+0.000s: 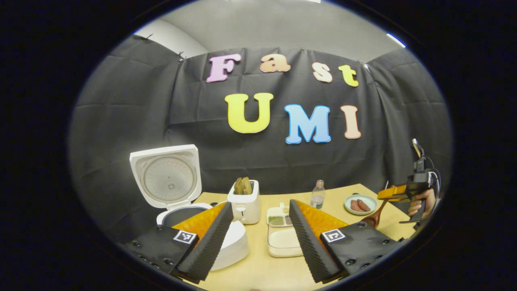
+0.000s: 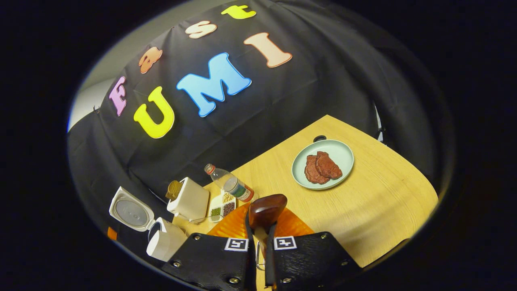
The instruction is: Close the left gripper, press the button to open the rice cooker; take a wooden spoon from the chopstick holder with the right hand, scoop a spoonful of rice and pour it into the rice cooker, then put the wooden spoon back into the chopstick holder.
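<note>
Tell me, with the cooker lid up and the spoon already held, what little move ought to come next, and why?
Probably carry the wooden spoon over to the rice tray and dip it in. The right gripper is shut on the spoon's handle, its bowl looks empty, and the rice cooker stands with its lid up, so scooping seems to be what remains.
</note>
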The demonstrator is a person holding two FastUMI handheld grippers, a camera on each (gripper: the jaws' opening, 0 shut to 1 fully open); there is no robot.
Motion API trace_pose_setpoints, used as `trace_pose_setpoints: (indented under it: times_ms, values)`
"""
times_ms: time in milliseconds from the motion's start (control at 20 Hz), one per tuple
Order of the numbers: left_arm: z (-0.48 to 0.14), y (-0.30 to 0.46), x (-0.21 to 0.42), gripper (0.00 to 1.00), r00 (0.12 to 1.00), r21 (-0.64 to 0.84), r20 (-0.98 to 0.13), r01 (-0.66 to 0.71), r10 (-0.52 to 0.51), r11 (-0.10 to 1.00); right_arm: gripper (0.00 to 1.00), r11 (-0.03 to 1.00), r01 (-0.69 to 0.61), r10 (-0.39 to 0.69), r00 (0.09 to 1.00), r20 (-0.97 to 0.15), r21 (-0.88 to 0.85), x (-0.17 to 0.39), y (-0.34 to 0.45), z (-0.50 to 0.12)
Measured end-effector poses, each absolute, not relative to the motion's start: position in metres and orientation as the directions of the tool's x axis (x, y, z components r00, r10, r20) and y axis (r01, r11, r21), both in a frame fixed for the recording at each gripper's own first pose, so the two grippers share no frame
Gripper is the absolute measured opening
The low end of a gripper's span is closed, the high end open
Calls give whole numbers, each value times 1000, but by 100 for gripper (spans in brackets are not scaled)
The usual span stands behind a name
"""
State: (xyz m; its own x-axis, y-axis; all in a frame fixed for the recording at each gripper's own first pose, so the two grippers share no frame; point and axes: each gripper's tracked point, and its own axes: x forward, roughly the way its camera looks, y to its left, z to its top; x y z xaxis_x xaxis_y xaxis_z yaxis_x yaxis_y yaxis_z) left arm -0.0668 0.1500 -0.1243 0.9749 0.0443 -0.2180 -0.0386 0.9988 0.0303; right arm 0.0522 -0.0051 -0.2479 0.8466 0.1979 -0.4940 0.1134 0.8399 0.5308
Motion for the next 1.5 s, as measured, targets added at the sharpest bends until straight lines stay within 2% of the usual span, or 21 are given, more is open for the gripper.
trace_pose_setpoints:
  times_ms: [350, 500, 600, 700, 850, 1000, 1300, 1500]
  values:
    - [-130, 153, -73, 96, 967, 49, -243, -65, 75, 997, 9, 898, 110, 170, 806, -567, 426, 60, 17, -294]
    - [-132, 157, -76, 97, 966, 53, -247, -71, 82, 996, 9, 921, 62, 179, 810, -558, 385, 63, 25, -300]
    - [-132, 157, -74, 97, 966, 49, -248, -67, 77, 997, 13, 935, 7, 202, 810, -551, 354, 58, 31, -302]
    - [-135, 155, -71, 97, 966, 37, -250, -62, 69, 997, 26, 945, -17, 193, 833, -518, 326, 59, 22, -290]
    - [-132, 149, -71, 97, 971, 16, -232, -51, 53, 999, 96, 975, 44, 69, 868, -492, 216, 53, -20, -273]
    - [-121, 145, -63, 97, 979, 8, -203, -34, 35, 999, 98, 984, 60, 11, 921, -389, 170, 52, -37, -225]
    - [-94, 167, -42, 96, 986, 1, -159, -55, 54, 998, 98, 995, 37, -19, 982, -189, 94, 43, -36, -104]
    - [-72, 206, -21, 96, 985, -15, -135, -113, 111, 993, 97, 991, -24, 36, 995, -95, 133, 37, -16, -45]
